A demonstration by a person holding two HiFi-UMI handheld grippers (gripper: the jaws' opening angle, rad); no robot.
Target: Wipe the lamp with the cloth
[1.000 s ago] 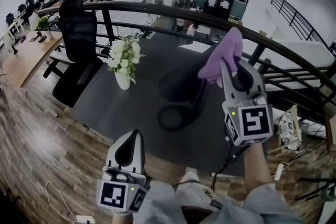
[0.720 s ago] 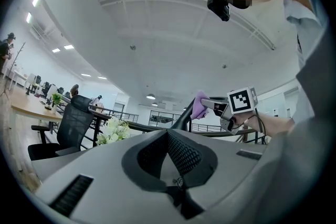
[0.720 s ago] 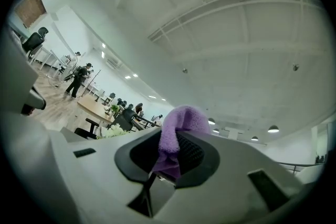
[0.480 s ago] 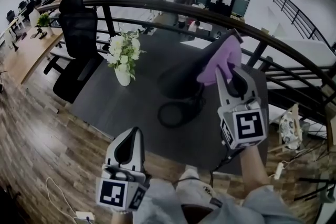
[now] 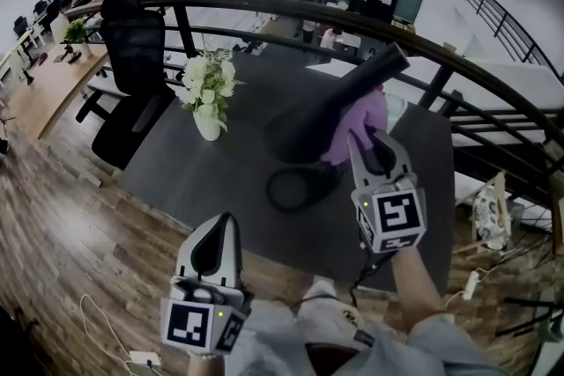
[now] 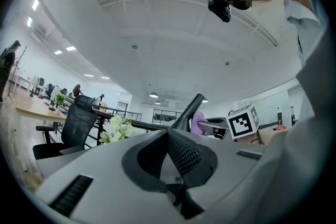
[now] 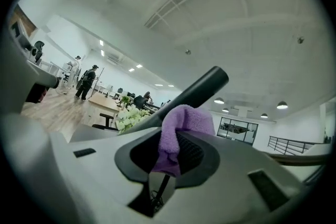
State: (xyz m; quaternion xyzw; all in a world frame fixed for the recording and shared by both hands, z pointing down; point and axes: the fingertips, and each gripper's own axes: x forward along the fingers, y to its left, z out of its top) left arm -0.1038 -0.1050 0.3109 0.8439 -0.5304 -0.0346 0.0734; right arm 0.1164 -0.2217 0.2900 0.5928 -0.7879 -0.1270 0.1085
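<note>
Right claw [image 7: 176, 153] pinching purple cloth [image 7: 182, 122], fold bunched between jaws, pressed to near side of slanted black lamp [image 5: 354, 91] arm, about midway up. Left claw [image 6: 177, 150] pressed together, empty, low by desk [image 5: 189, 180] front edge, well apart from lamp. Flower vase [image 5: 209, 98] near lamp base.

Likely risks:
- Unbraced lamp tipping or skidding under sideways push.
- Cloth slipping from narrow pinch.
- Knock toward vase.
</note>
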